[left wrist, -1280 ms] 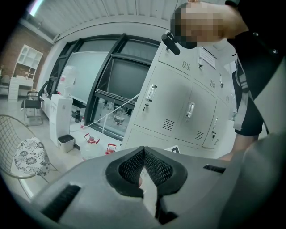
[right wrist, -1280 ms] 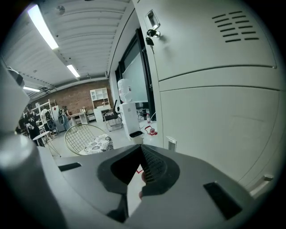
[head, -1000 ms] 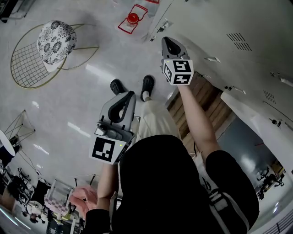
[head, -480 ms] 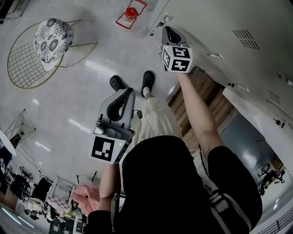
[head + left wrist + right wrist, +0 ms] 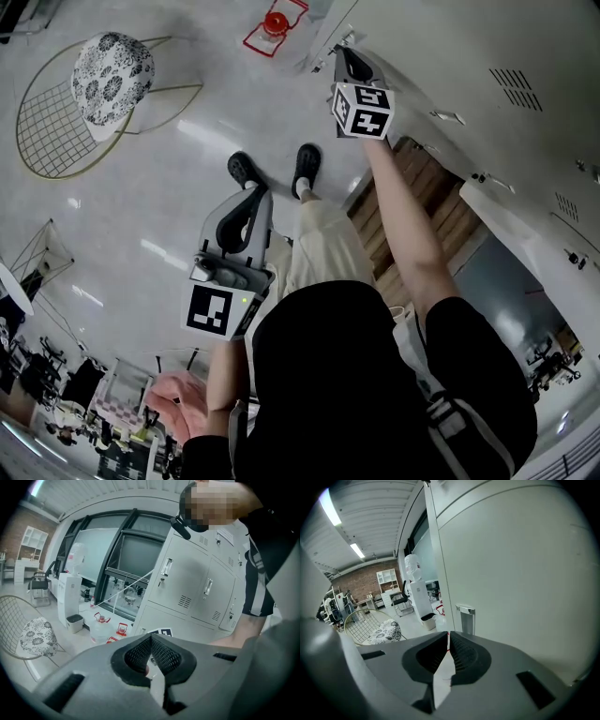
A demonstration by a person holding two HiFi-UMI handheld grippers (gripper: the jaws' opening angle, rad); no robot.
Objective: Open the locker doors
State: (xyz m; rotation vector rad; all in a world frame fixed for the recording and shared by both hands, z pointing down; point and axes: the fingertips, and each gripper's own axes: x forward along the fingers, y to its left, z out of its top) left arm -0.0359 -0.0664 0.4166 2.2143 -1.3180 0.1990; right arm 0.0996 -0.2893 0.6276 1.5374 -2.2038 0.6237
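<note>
By the locker handle point(image 5: 466, 618), right gripper point(image 5: 448, 637) and left gripper point(image 5: 151, 639) jaws are closed, empty.

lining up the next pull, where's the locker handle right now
In the right gripper view, the silver handle sits near the left edge of the white locker door, just above and right of the tips of the shut right gripper.

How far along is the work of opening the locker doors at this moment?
Done: one locker door stands open. In hand: the right tool, shut and empty, points at the handle of a closed door, with no contact visible. The left tool is shut and idle. Left: that door and the other closed doors.
</note>
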